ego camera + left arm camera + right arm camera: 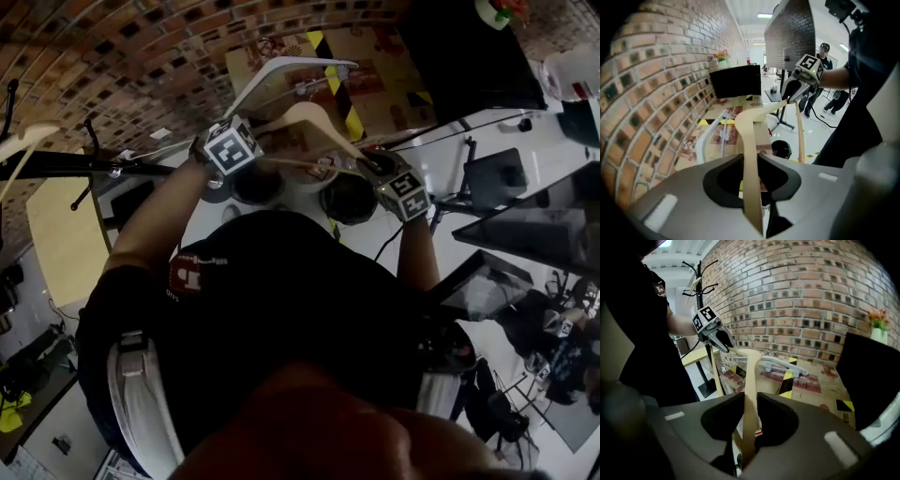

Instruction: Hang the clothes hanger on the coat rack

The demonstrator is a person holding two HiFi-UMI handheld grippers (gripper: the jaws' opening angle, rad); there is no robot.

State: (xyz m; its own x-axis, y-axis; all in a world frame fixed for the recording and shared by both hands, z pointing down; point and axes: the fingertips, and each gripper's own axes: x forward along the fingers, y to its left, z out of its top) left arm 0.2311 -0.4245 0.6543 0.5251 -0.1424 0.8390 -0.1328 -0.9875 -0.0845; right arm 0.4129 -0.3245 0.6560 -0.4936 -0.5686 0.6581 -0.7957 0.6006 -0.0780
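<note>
The person holds 2 grippers, and both clamp the same wooden hanger point(323, 127), which is up in the air in front of the chest, clear of the cardboard-covered table point(380, 56) beyond it. The left gripper point(751, 158) has its jaws only partly open, the pads pressing on either side of 1 flat sloping arm of the hanger, which runs straight out between them. The right gripper point(750, 398) grips the other sloping arm in the same way, its jaws narrowed onto the wood. The hanger's peak sits between the 2 tools and its thin lower bar shows beside each far gripper. A white hanger point(300, 62) lies on the table near its front edge, next to a strip of black-and-yellow tape point(339, 94). The black coat rack point(699, 282) stands on the floor at the table's left end, against the brick wall point(797, 296), well apart from the held hanger, with something pale hanging near its top.
</note>
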